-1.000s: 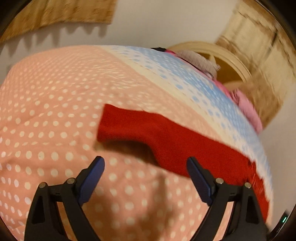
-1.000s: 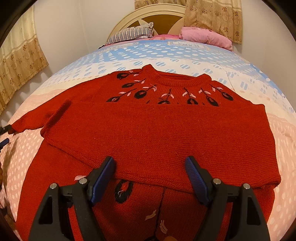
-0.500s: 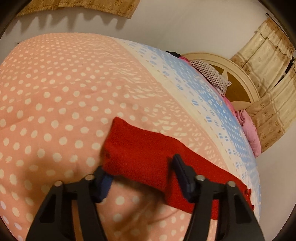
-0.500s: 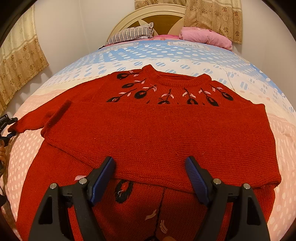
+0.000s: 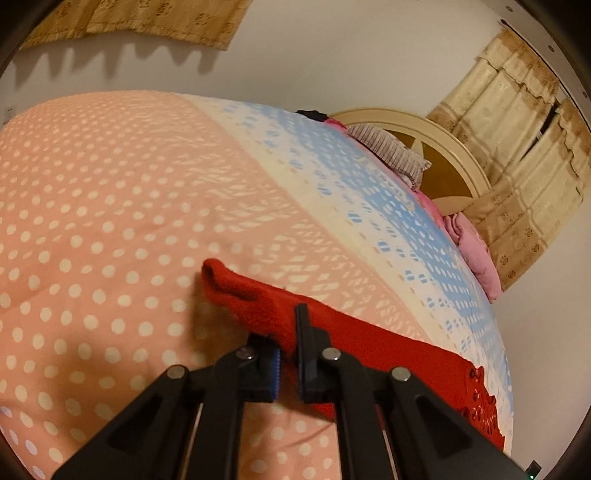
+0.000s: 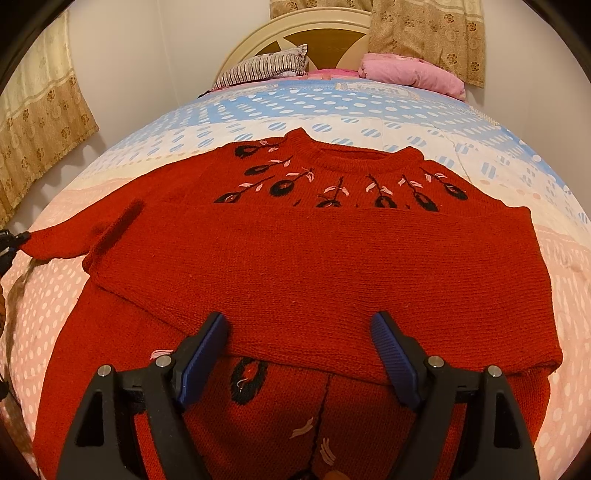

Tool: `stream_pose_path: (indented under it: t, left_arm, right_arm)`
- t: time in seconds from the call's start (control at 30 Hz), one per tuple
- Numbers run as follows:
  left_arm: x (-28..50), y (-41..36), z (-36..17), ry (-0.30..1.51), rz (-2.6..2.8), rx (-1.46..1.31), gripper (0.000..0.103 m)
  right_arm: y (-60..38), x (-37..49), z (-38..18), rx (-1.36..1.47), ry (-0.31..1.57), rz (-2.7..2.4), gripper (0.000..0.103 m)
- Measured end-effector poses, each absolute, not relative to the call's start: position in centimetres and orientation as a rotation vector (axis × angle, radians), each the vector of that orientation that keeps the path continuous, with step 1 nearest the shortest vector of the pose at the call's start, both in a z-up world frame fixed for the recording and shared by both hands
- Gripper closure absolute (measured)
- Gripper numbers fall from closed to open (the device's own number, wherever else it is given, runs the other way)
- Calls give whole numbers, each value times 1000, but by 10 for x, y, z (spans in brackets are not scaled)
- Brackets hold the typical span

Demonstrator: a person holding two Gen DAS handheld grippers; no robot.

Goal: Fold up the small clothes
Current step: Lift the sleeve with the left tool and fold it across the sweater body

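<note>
Left tool (image 5: 289, 363) clamped on red sweater (image 6: 314, 266) sleeve cuff (image 5: 236, 291), bunched, lifted off dotted bedspread (image 5: 92, 229). Right tool (image 6: 299, 354) spread open above hem. Sweater flat on bed, bottom folded up over black-and-pink flower embroidery.

We see the sweater (image 6: 314, 258) flat on the bed (image 6: 369, 107) | sleeve (image 5: 251, 299) out left in our left claw (image 5: 290, 354) | pillows (image 6: 262, 68) behind, at the headboard (image 6: 295, 35).
</note>
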State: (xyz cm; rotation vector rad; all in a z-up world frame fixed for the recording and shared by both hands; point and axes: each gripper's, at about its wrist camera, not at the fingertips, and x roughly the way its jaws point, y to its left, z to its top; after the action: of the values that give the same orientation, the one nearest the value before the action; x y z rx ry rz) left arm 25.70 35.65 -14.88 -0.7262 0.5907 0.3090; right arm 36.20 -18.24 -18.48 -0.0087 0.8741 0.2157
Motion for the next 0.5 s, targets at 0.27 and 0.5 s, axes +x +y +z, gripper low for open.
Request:
stream_pose_path:
  t: [0.27,0.5]
  left_arm:
    - [265,347,-128,564,264,-694,97]
    - [273,312,-98,536,176,-645,97]
  right_arm:
    - [-235,344,-154,153,811,270,21]
    - [-300,355,-175,213,893,209,21]
